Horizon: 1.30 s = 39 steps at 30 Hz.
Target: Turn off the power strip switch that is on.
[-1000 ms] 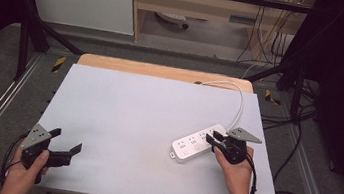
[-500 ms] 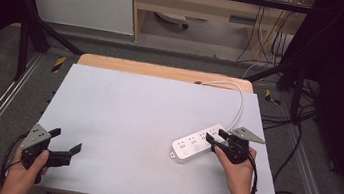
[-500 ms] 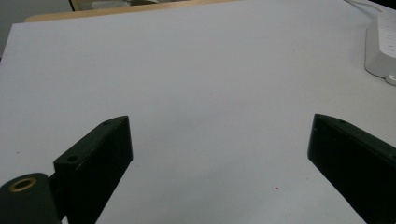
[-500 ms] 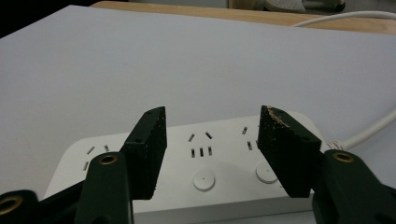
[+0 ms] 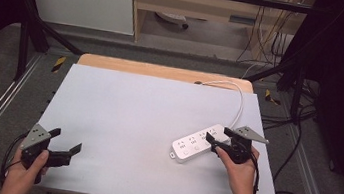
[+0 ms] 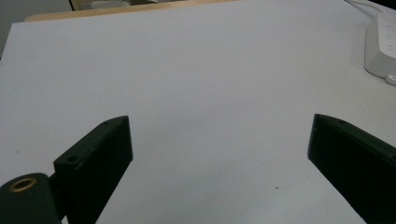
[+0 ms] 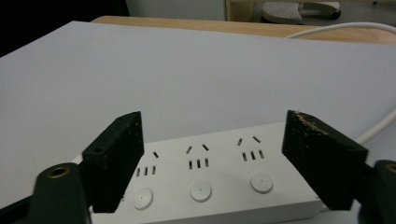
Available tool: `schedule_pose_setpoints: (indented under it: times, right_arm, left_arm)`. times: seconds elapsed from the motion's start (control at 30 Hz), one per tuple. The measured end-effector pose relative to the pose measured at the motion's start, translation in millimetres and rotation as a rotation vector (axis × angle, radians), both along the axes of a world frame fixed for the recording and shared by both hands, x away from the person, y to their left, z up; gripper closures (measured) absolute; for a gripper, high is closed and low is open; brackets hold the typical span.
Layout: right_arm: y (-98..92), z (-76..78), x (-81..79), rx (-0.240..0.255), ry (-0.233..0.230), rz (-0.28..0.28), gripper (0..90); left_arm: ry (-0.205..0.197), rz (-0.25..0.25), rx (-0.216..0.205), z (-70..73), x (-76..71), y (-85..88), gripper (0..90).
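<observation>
High view overlooks table [image 5: 146, 124]; tool views skim it.

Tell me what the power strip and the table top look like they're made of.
Power strip: likely moulded white plastic, smooth with a slight sheen, with round buttons. Table top: matte pale grey sheet, possibly laminate, over a wooden board showing at its far edge.

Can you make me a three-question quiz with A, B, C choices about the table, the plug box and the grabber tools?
1. Where does the power strip lie on the table?
A. right side
B. left side
C. far middle
2. How many round buttons does the right gripper view show on it?
A. one
B. three
C. six
3. How is the left tool?
A. shut on the cord
B. shut on nothing
C. open

Answers: A, it lies by the right tool; B, three white buttons in a row; C, its jaws stand wide apart over bare table.
</observation>
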State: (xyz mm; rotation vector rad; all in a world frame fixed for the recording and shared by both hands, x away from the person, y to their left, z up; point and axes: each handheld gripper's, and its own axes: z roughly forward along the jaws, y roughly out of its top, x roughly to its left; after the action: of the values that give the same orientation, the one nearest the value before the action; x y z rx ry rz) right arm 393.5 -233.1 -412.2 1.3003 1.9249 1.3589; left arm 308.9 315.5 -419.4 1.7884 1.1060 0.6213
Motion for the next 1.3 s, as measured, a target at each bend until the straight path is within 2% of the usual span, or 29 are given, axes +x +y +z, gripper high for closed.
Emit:
schedule_pose_setpoints:
  times: [0.1, 0.23, 0.33, 0.53, 0.73, 1.1, 1.3]
  right_arm:
    - [-0.3, 1.4, -1.2, 0.008, -0.038, 0.015, 12.1]
    - [-1.7, 4.9, -3.5, 0.011, -0.049, -0.007, 4.2]
    - [-3.0, 11.2, -8.2, -0.008, -0.063, -0.039, 2.8]
    - [-10.2, 20.7, -21.6, -0.016, -0.086, -0.040, 1.8]
    - [-22.2, 21.6, -36.6, -0.016, -0.106, -0.036, 2.1]
    - [-44.9, 12.7, -58.0, -0.029, -0.092, -0.047, 2.3]
    - [-53.8, -3.2, -65.3, -0.055, -0.047, -0.058, 2.7]
  left_arm:
    - [0.000, 0.000, 0.000, -0.1, 0.0, 0.1, 6.4]
    - [0.001, 0.001, -0.001, -0.1, 0.1, 0.2, 6.4]
    - [0.001, 0.002, -0.001, -0.1, 0.2, 0.5, 6.4]
    - [0.001, 0.002, -0.002, 0.1, -0.4, 0.4, 6.4]
    - [0.001, 0.003, -0.003, 0.1, -0.5, 0.3, 6.4]
    - [-0.001, 0.002, -0.004, 0.3, -0.7, 0.1, 6.4]
    - [-0.001, 0.001, -0.005, 0.1, -0.4, 0.0, 6.3]
